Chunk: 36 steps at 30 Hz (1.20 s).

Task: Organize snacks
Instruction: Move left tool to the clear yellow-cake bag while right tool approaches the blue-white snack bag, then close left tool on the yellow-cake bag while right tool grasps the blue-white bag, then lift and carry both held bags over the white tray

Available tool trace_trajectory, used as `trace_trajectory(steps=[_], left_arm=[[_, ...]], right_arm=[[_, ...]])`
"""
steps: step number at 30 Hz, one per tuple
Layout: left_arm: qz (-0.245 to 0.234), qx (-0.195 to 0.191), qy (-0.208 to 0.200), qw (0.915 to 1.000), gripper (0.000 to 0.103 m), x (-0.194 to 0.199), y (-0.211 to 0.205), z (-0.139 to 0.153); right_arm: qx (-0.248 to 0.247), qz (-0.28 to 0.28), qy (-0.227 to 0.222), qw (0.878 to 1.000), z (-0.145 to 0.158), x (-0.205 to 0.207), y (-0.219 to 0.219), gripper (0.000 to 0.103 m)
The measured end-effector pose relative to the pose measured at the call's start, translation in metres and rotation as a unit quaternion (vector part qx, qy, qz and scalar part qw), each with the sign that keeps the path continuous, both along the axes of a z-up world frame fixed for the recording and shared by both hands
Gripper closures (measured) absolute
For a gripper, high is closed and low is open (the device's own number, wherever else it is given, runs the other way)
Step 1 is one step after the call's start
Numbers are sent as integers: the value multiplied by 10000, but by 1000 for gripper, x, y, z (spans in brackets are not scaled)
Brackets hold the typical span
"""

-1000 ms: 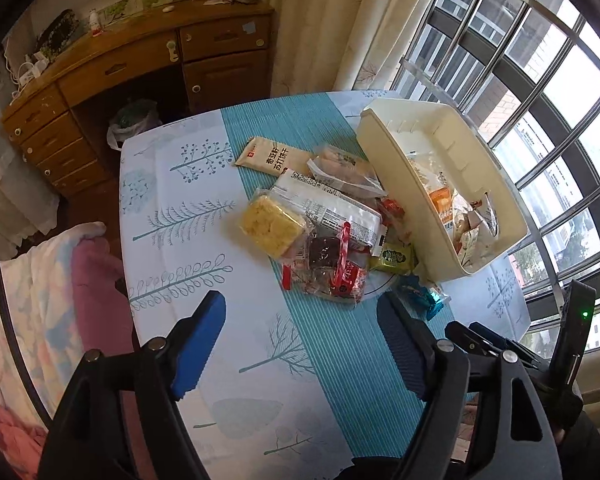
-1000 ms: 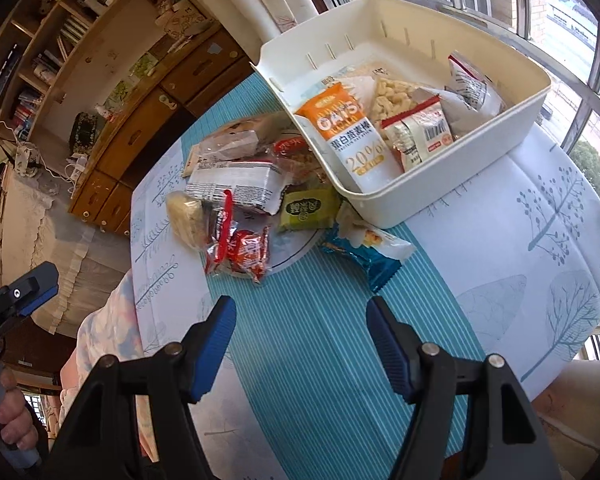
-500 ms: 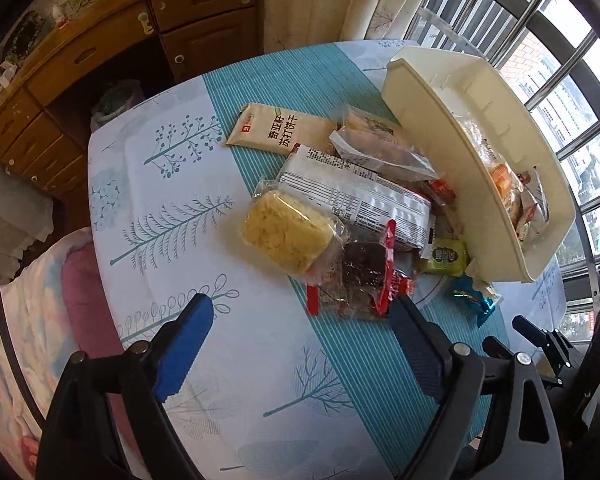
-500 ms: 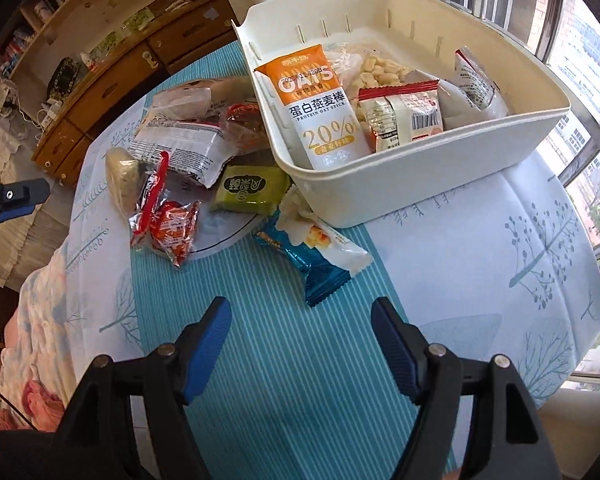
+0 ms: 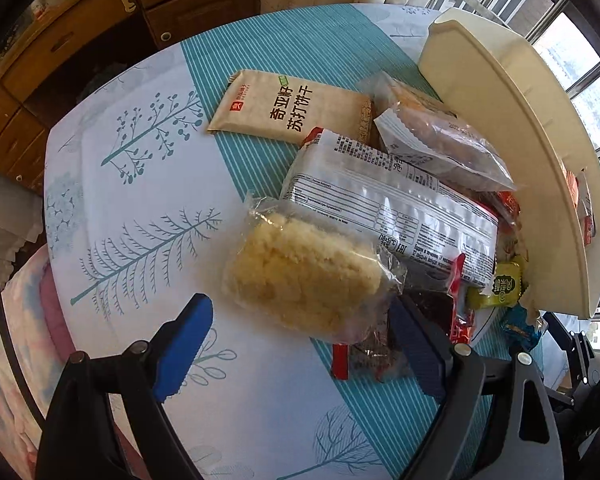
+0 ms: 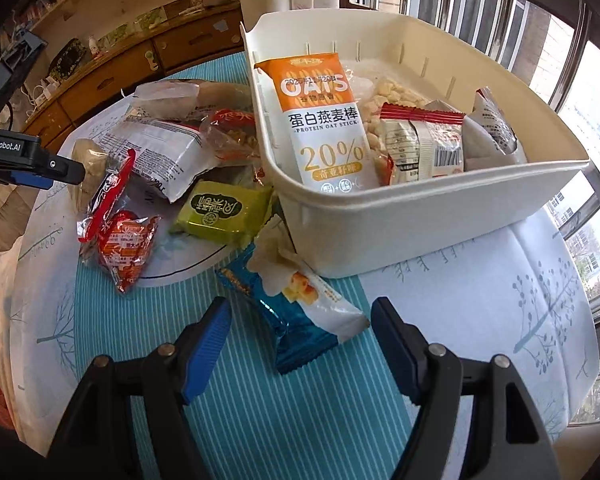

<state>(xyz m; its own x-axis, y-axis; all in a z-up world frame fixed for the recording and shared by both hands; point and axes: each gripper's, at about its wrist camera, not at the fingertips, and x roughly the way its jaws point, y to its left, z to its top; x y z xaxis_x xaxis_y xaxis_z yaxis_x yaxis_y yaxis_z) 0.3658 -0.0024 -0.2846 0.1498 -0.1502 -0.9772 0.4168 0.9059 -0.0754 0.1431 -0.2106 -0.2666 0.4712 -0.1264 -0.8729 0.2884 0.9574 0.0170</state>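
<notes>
left wrist view: the left gripper [image 5: 300,344] hangs low over the surface [image 5: 148,184], its blue pads spread wide after just opening further. the near end of a clear-wrapped yellow crumbly cake [image 5: 304,280] sits between them, and neither pad presses on it. behind that cake lies a long white biscuit pack [image 5: 388,216], then a tan cracker packet [image 5: 288,108] flat on the teal stripe, and a clear bag of brownish pastry [image 5: 440,140] against the white bin [image 5: 500,120]. a red-trimmed dark snack [image 5: 436,312] lies by the right pad, with a small green packet [image 5: 500,284] near the bin's wall.

right wrist view: the right gripper [image 6: 300,344] also stands with its pads apart, straddling the tail of a blue and white snack packet [image 6: 300,300] that lies on the surface just beside the bin's near corner, untouched by either pad. inside the bin stand an orange oat stick pack [image 6: 324,120] and a few smaller wrappers.
</notes>
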Motion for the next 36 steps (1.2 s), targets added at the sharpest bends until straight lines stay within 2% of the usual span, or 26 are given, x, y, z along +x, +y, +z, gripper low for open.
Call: trace_trajectory(steps=[9, 13, 17, 21, 29, 36], left_arm=[[200, -194, 31, 9996, 14, 17, -1, -17], [265, -242, 16, 9994, 14, 22, 1, -20], [372, -249, -3, 9990, 23, 26, 7, -22], [498, -347, 54, 9981, 27, 27, 18, -25], [773, -483, 151, 9957, 29, 6, 46, -15], [927, -544, 85, 9942, 29, -25, 57, 24]], right_arm=[[-78, 116, 14, 9999, -7, 8, 5, 31], [-118, 93, -6, 9999, -6, 6, 7, 41], [-95, 143, 15, 9999, -4, 8, 6, 50], [-22, 170, 86, 9998, -1, 9, 7, 55], [242, 221, 153, 9993, 6, 8, 19, 59], [306, 416, -9, 9987, 29, 6, 35, 60]])
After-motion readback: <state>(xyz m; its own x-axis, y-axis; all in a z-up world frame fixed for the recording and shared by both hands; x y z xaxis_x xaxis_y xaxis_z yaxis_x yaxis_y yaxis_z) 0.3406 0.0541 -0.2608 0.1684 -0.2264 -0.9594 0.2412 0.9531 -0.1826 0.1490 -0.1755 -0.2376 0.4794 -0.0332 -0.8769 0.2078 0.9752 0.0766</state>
